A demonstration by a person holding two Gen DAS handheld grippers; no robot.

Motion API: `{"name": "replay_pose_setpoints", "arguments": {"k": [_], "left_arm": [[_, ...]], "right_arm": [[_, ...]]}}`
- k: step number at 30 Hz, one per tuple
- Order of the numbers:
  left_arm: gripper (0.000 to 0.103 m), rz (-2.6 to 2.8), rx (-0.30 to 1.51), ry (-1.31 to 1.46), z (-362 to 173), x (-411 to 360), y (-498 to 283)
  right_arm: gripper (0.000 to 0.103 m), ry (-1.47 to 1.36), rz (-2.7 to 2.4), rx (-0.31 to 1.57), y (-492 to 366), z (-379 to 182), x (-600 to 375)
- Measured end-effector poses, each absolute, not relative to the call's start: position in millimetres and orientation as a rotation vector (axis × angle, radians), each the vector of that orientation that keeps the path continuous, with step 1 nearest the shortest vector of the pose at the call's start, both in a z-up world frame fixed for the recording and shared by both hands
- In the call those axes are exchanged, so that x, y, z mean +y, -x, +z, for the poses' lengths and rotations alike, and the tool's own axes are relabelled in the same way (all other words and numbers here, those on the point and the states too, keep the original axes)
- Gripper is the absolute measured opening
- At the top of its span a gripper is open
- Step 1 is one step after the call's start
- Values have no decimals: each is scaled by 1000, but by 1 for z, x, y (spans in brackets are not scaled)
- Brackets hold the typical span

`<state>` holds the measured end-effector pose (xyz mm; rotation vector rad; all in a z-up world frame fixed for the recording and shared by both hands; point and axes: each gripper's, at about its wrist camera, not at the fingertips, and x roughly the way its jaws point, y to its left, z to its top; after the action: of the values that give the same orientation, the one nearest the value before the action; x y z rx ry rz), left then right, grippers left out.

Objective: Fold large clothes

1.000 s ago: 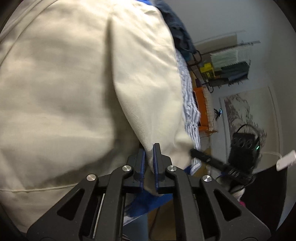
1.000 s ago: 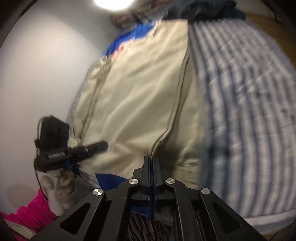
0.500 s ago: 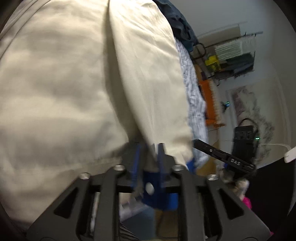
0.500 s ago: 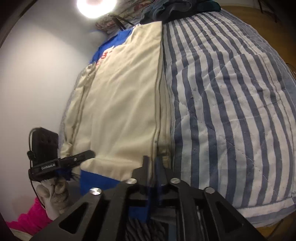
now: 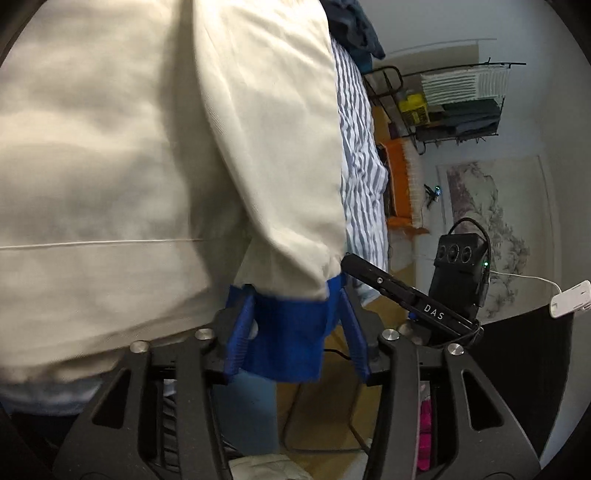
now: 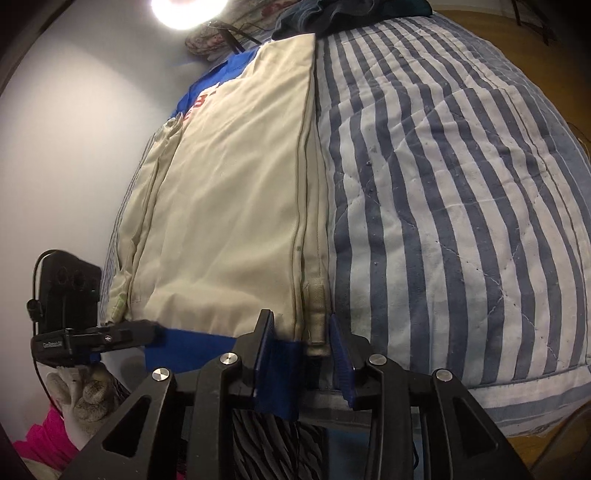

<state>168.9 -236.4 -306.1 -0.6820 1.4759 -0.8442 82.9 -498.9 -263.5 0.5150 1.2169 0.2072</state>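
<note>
Both my jaws have just been opening, left gripper (image 5: 295, 332) and right gripper (image 6: 304, 354) now released around the cream garment's (image 6: 229, 192) hem on the bed (image 6: 443, 184).

garment (image 6: 229, 206) on quilt (image 6: 443, 206), left part | clothes pile (image 6: 351, 14) behind (far end)

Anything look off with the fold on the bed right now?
The cream garment lies fairly flat on the striped quilt, but a blue layer pokes out from under its near hem, so the edges are not aligned.
</note>
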Motion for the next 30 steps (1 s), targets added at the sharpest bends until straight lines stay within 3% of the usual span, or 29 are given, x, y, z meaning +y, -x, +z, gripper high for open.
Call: {"name": "replay_pose_setpoints", "arguments": {"k": [1,9,14,16,19,23,25,28,30], "left_arm": [[18,-846,1490,710,-310,-237,-169],[15,-1003,1380,1087,-321,-213,-167],[15,-813,1451,797,-339,-210,-165],[15,-805,1431,715,-329,-208,-159],[30,-797,1377,555,-305,-212,-152],[32,-785,1254,399,-266,-201,-133],[32,-764,1193,351,-252,-196,-131],[32,-709,1142,298,-239,-205,-146],[32,-670,1130,279,-240,-217,-159]], "right_arm": [[34,-526,210,1212,-83,-262,-500],[34,-575,225,1167,-72,-251,-514],[35,-576,202,1181,-73,-259,-516],[44,-588,220,1167,-76,-260,-514],[62,-593,239,1150,-82,-260,-511],[63,-580,241,1165,-93,-267,-505],[57,-553,235,1187,-99,-272,-497],[32,-456,209,1205,-103,-273,-480],[21,-439,197,1207,-102,-270,-480]]}}
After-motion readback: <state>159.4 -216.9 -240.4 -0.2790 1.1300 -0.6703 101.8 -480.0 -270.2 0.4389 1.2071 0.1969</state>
